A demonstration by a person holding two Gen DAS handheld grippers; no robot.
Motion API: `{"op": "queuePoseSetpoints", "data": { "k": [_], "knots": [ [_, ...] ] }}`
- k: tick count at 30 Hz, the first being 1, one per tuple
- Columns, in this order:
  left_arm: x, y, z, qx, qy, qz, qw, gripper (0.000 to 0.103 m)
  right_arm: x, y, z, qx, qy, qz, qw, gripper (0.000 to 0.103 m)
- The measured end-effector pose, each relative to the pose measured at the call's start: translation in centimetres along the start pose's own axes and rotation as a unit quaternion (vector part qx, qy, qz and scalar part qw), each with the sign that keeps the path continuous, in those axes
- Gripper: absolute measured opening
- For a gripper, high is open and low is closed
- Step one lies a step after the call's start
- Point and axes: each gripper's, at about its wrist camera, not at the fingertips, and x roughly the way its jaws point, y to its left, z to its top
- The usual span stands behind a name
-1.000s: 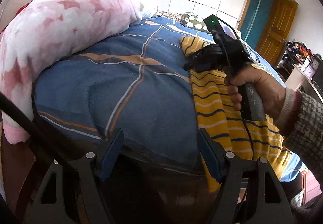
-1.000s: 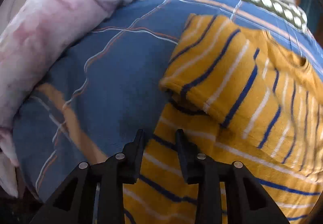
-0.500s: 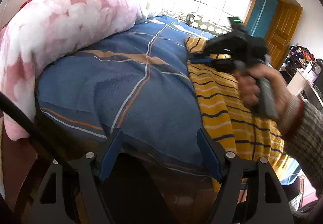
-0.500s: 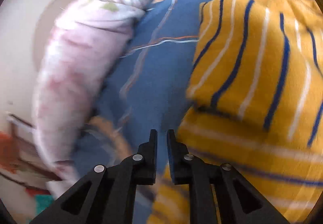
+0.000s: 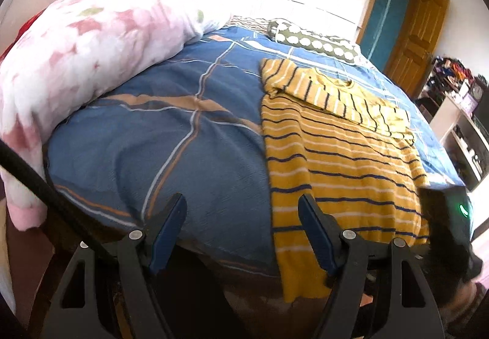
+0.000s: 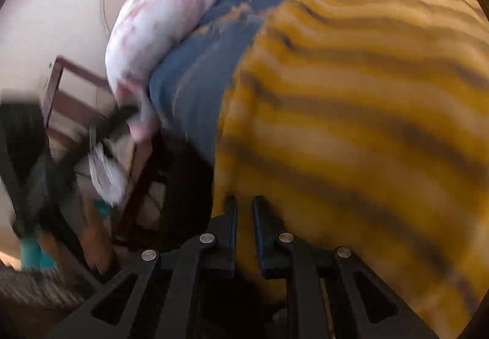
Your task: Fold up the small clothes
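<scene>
Two grippers are at the near edge of the bed. Left gripper (image 5: 241, 229) hangs with its blue-padded jaws spread wide and nothing between them, poised over the blue bedspread (image 5: 171, 137) just left of the sweater's hem, apparently waiting for its turn. Right gripper (image 6: 244, 207) is low at the sweater's near left corner, jaws drawn close with only a thin slit between; that view is blurred, so I cannot tell whether any knit is pinched there. It looks placed to catch the hem for the next fold.

Beyond them the yellow striped sweater (image 5: 342, 155) lies flat on the right half of the bed, hem draping over the near edge, one sleeve (image 5: 308, 85) already laid across the chest. Folding seems partly done.

Further left a pink blanket (image 5: 101, 45) is bunched clear of the working space; a spotted pillow (image 5: 314, 41) sits at the far end.
</scene>
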Motion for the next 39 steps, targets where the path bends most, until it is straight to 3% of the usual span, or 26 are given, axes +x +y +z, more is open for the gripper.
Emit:
{"op": "queuePoseSetpoints", "data": {
  "k": [2,5,6,9,14,19,39],
  "knots": [
    [0.7,-0.4,0.0,0.004,0.01,-0.003,0.9999,0.075,-2.9,-0.4,-1.8,-0.004,-0.034,-0.029,0.999,0.013],
    [2.2,-1.2,-0.1,0.004,0.034,-0.004,0.9994,0.075,-7.9,-2.1,-3.6,0.022,-0.1,-0.068,0.992,0.028],
    [2.4,-1.6,-0.1,0.005,0.038,-0.002,0.9993,0.075,-10.0,-3.0,-4.4,0.037,-0.129,-0.09,0.987,0.034],
    [3.0,-3.0,0.0,0.017,0.047,0.009,0.9987,0.075,-14.6,-5.4,-6.6,0.082,-0.19,-0.148,0.967,0.04],
    [2.7,-5.7,-0.2,0.059,0.045,0.036,0.9966,0.075,-18.5,-7.9,-9.5,0.135,-0.244,-0.232,0.932,0.042],
    [2.4,-7.0,-0.6,0.09,0.043,0.062,0.993,0.075,-20.2,-8.9,-9.9,0.143,-0.262,-0.259,0.919,0.056],
    [3.8,-6.5,-1.2,0.088,0.078,0.06,0.9912,0.075,-18.5,-10.6,-10.0,0.17,-0.244,-0.273,0.915,0.061]
  ]
}}
